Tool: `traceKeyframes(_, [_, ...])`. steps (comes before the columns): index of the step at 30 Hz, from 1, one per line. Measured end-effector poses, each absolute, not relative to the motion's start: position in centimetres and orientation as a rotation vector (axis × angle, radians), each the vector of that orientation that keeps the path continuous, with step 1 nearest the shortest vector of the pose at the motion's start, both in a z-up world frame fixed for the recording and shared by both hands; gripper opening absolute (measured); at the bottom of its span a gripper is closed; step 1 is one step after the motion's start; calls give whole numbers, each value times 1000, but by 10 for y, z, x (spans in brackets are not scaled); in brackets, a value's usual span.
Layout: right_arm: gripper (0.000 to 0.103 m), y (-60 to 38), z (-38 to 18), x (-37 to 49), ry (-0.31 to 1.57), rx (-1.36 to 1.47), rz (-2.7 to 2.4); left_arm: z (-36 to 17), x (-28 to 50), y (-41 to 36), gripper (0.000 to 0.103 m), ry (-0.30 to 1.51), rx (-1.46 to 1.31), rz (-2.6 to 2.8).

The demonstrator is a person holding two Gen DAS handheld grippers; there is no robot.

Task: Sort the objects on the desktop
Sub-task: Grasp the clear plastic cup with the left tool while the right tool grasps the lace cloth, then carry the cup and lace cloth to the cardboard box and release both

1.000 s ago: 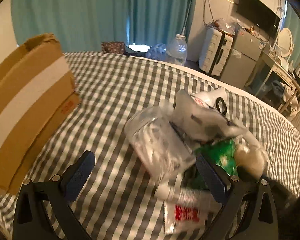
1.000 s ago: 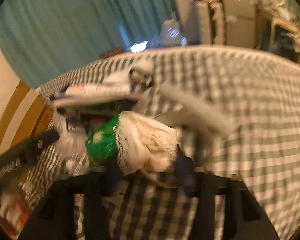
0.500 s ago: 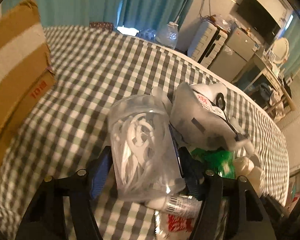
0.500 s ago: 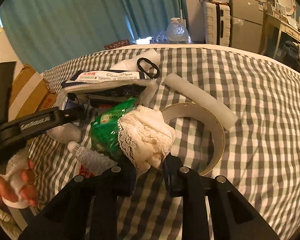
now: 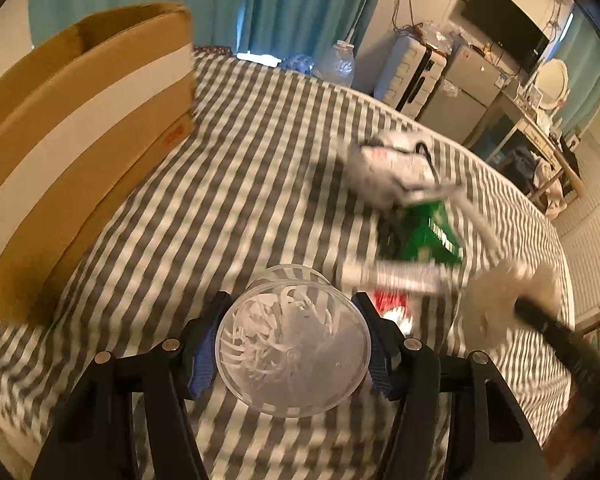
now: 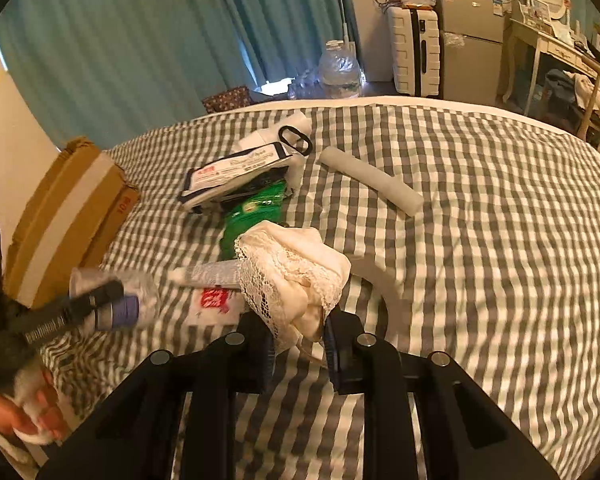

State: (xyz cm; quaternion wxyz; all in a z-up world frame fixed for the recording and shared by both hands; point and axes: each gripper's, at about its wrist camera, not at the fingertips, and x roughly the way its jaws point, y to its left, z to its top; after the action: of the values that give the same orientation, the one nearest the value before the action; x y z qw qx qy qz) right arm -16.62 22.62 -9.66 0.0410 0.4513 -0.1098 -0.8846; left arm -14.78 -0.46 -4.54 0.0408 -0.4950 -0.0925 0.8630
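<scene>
Both grippers had lifted their loads off the checked bedspread (image 6: 500, 208) since a second earlier. Left gripper (image 5: 292, 340), jaws closing, clasped a clear plastic cup (image 5: 292, 340) of white cables, its mouth facing the camera, long axis along the fingers. Right gripper (image 6: 298, 340) pinched a lace cloth (image 6: 292, 276). Beside the cup, a cardboard box (image 5: 72, 152) edged the bare bedspread.

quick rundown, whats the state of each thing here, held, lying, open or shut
left claw: closing, pads against the clear tub
clear tub: held, lifted, white cords inside
right claw: shut on the lace cloth
lace cloth: bunched, held up
cardboard box: top open, standing on the checked cover
green packet: lying flat
white tube: lying on its side
foam roll: lying flat
</scene>
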Motion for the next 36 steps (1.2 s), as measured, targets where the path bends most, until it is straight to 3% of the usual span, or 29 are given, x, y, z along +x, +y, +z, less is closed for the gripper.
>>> traceKeyframes(8, [20, 203, -70, -124, -270, 1342, -2695, -23, -95, -31, 63, -301, -1483, 2689])
traceKeyframes(21, [20, 126, -19, -118, -117, 1229, -2590, 55, -89, -94, 63, -389, -1271, 2811])
traceKeyframes(29, [20, 35, 27, -171, -82, 1093, -2449, 107, -116, -161, 63, -373, -1147, 2924])
traceKeyframes(36, [20, -55, 39, -235, -76, 1052, -2353, 101, -143, -222, 63, -355, -1169, 2990])
